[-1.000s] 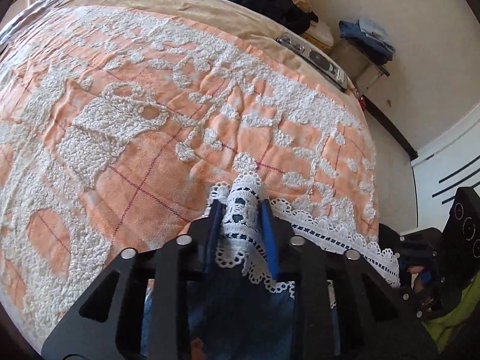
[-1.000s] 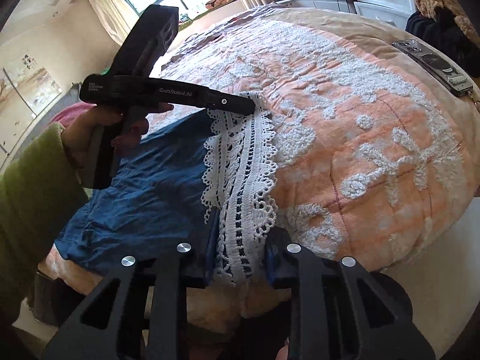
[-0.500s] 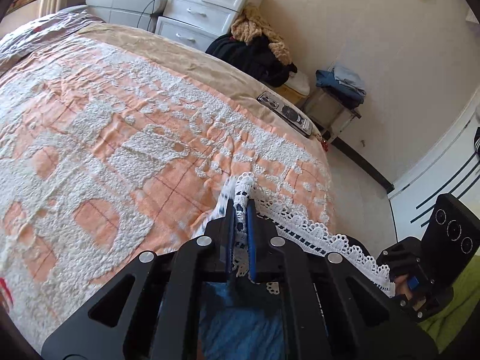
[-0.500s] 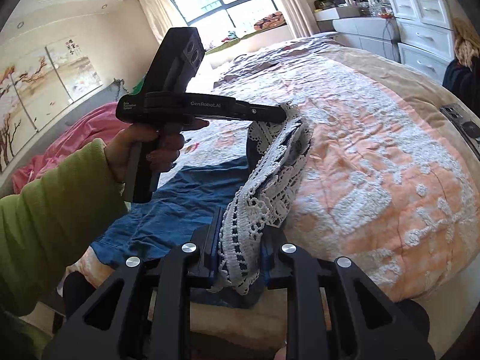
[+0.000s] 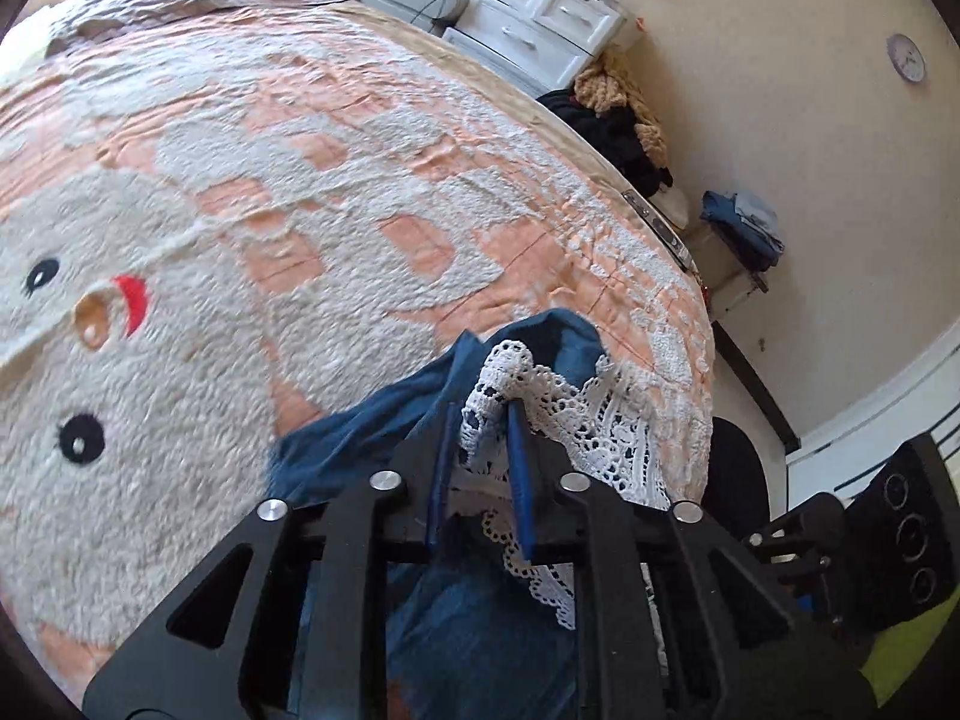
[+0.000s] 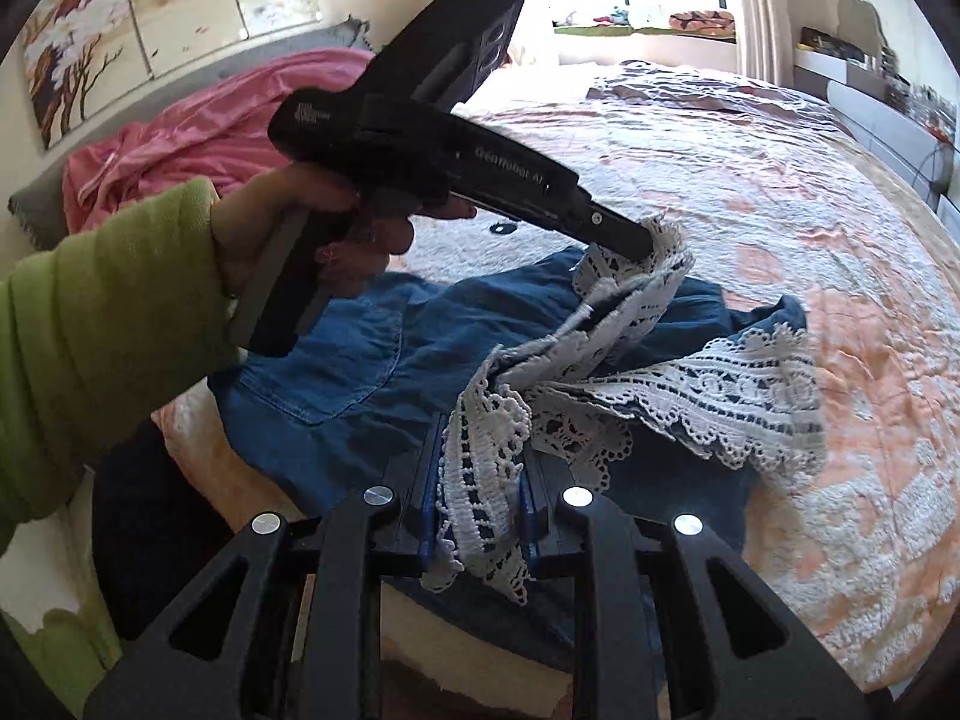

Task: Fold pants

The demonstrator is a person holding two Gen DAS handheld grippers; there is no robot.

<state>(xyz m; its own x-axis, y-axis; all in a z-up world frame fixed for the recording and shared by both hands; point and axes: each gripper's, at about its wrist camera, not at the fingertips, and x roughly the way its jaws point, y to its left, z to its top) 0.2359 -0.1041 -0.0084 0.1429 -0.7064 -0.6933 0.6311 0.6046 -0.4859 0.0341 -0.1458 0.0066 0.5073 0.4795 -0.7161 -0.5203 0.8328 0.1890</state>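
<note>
Bed [image 6: 780, 192] fills most of both views, spread with a peach and white fleecy blanket [image 5: 300, 192], and we take it as our landmark. Across its near edge lie the pants [image 6: 336, 372], blue denim with a white lace hem [image 6: 732, 396]; a back pocket faces up on the part spread flat, while the hem end is lifted off the blanket and bunched.

Our left hand [image 6: 312, 234], in a green sleeve [image 6: 102, 324], grips its tool by the handle above the near side of the bed, the tool slanting downward toward the bed's middle. Our right tool comes in low from the bed's near edge, pointing across the pants.

At the head of the bed lies a pink quilt [image 6: 198, 132], with a painting [image 6: 150, 18] on the wall behind. Beyond the bed's far side stand white drawers [image 5: 546, 24]; beside them a heap of dark and tan clothes [image 5: 624, 120], and a wall clock [image 5: 906, 57] higher up. A remote control [image 5: 657, 228] rests on the bed's edge there.

The left claw [image 5: 483, 414] is nearly closed, clamped on a gathered knot of lace. The right claw [image 6: 480, 498] is likewise pinched on a strip of the lace hem, which hangs down between its blue pads [image 6: 427, 504].
</note>
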